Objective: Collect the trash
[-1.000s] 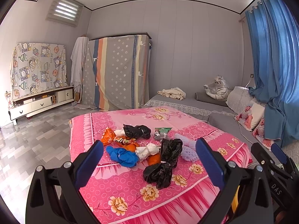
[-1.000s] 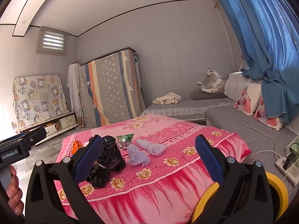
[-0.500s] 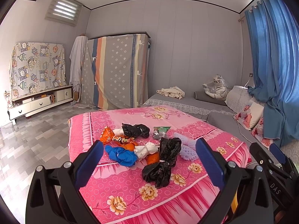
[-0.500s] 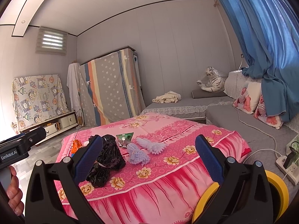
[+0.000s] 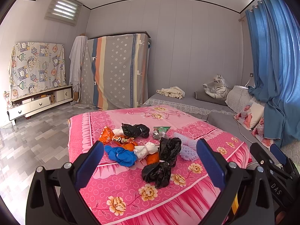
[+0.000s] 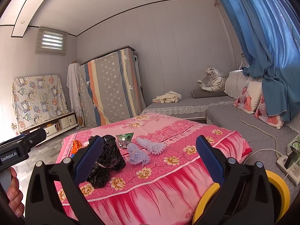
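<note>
Pink floral cloth (image 5: 120, 180) covers the low table in front of me, and the trash sits heaped on its near half: a knotted black plastic bag (image 5: 161, 166) closest to the edge, a crumpled blue plastic bag (image 5: 121, 154), a tied white bag (image 5: 146, 149), orange snack wrappers (image 5: 110, 136), a second black bag (image 5: 135, 129), a small green foil packet (image 5: 160, 131) and two pale lilac foam fruit nets (image 6: 137, 154). My left gripper (image 5: 150, 166) hangs short of the pile with its blue-padded jaws spread wide and nothing between them; my right gripper (image 6: 149, 162) is likewise wide apart and empty, facing the foam nets and the near black bag (image 6: 106, 157) from the other side. I judge the step in hand to be the approach for a first pick. To do it well I would come down on the knot of the near black bag, where the plastic bunches and gives the pads something firm, instead of pinching slack film that could slip or drag the cloth. Readable writing: "GenRobot.AI" on the left tool's body (image 6: 16, 151) seen from the right camera, and "DAS" on the right tool's body (image 5: 276, 188) seen from the left.
</note>
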Demonstrator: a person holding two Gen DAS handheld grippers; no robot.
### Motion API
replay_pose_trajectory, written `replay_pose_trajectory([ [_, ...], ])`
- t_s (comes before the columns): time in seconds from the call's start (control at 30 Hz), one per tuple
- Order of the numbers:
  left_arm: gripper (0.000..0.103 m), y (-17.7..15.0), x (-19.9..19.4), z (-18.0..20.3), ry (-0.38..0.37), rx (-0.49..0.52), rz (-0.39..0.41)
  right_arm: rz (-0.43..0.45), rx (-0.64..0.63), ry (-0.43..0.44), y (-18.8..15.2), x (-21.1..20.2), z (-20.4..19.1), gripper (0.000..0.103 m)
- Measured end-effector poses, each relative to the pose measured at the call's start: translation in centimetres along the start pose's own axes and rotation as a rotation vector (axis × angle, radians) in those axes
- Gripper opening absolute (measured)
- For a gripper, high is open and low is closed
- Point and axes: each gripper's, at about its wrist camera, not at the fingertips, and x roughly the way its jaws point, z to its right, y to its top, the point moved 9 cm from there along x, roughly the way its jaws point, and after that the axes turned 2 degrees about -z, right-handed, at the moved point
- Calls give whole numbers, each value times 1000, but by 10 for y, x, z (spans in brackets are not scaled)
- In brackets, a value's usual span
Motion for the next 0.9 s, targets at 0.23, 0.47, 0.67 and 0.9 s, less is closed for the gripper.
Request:
replay_pose_trajectory([
  [0.23, 95, 0, 0, 0, 0, 0, 1, 0, 0, 0, 0, 0, 0, 95],
  [0.47, 95, -1, 0, 1, -1, 1, -4, -2, 2, 1, -1, 0, 1, 95],
  [0.67, 95, -1, 0, 2, -3, 4, -6, -4, 2, 1, -1, 1, 1, 95],
  [0.9, 95, -2, -1, 2, -1, 4, -5, -6, 3, 0, -4, 1, 2, 95],
])
